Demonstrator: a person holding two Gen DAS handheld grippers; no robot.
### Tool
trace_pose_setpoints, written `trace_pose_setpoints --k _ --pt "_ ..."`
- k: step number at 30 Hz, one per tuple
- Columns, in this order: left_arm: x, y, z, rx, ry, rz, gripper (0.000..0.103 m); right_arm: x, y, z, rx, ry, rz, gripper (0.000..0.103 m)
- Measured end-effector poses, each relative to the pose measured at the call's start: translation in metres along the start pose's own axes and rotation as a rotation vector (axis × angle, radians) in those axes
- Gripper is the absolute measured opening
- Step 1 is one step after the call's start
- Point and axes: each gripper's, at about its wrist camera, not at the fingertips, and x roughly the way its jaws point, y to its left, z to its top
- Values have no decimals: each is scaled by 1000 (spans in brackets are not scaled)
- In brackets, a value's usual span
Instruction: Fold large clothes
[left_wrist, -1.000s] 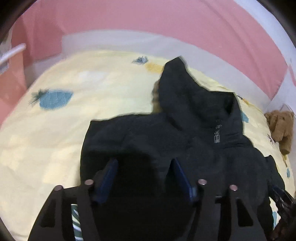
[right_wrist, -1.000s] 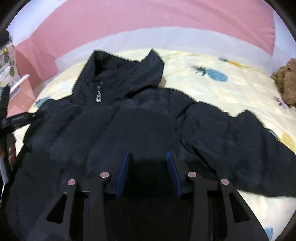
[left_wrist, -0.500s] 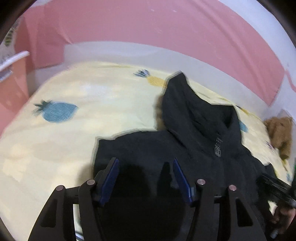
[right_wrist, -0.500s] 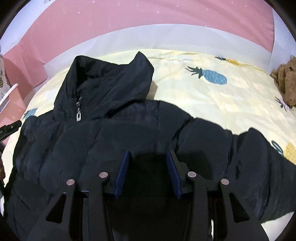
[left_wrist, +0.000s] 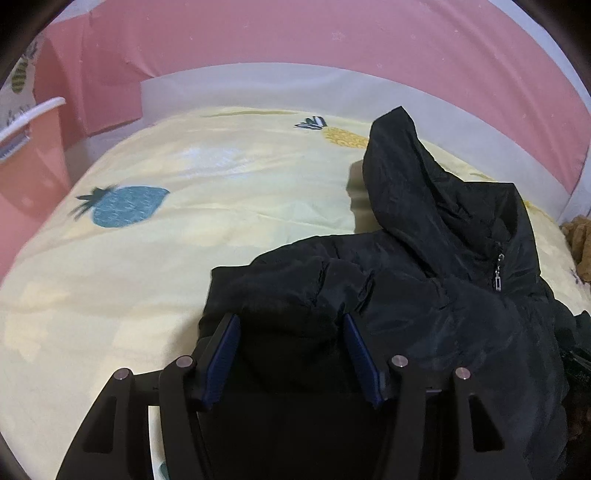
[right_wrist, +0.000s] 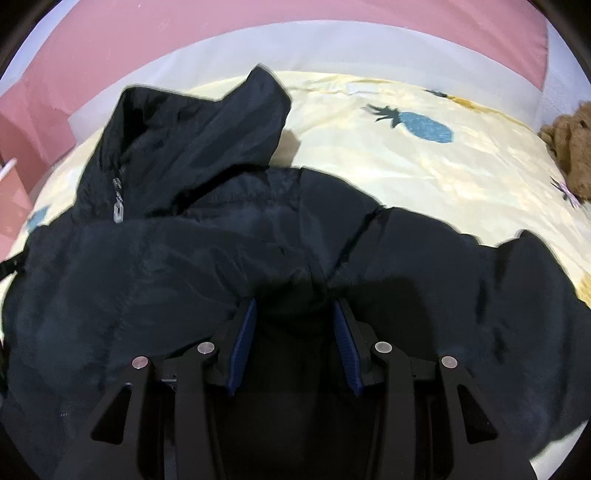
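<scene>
The black padded hooded jacket (right_wrist: 207, 258) lies spread on the yellow pineapple-print bed sheet (left_wrist: 184, 229); left gripper (left_wrist: 291, 328) and right gripper (right_wrist: 294, 310) stand wide over it, probably ready to pinch its edge

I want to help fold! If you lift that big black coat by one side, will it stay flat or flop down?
The black coat would probably flop: it already sags in soft wrinkles on the bed sheet. Its shiny fabric may slip from a loose grip. It looks puffy, so likely light for its size.
</scene>
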Motion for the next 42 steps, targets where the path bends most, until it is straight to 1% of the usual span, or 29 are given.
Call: trace_pose_setpoints --k 2,5,7,10,12,16,17,18,20,24,27,30,37,42 --pt "-23 -3 0 -23 -10 -29 56 -27 -4 -5 10 -35 -2 44" --pt "-64 -18 -8 6 -47 -42 56 -67 -9 -21 15 -77 14 44" --pt "-94 -31 -18 26 -75 -62 56 -93 -12 -37 11 -96 16 44" --pt "-130 -48 -35 48 -98 -72 56 -123 -17 -57 17 -117 22 49" --pt "-155 -62 -50 71 -105 -85 56 -147 -23 -75 29 -131 29 51" --pt "-189 -90 -77 114 -107 -115 56 -179 -36 -100 45 -149 22 52" --pt "-197 -99 -84 126 -106 -124 56 -185 -40 -105 51 -150 21 55" --pt "-203 -105 -89 136 -107 -133 56 -192 -45 -111 58 -149 19 61" --pt "-214 -120 -101 160 -111 -150 56 -199 -51 -120 66 -148 21 64" --pt "-223 -145 -115 188 -99 -175 56 -210 -67 -134 86 -147 11 65" --pt "-222 -163 -122 218 -85 -192 56 -211 -81 -141 108 -143 -1 70" --pt "-217 -177 -126 240 -72 -207 56 -207 -97 -144 136 -132 -11 70" --pt "-185 -197 -122 263 -45 -222 56 -184 -139 -146 226 -92 -36 71" --pt "-146 -202 -107 268 -27 -204 56 -155 -190 -147 349 -54 -66 71"
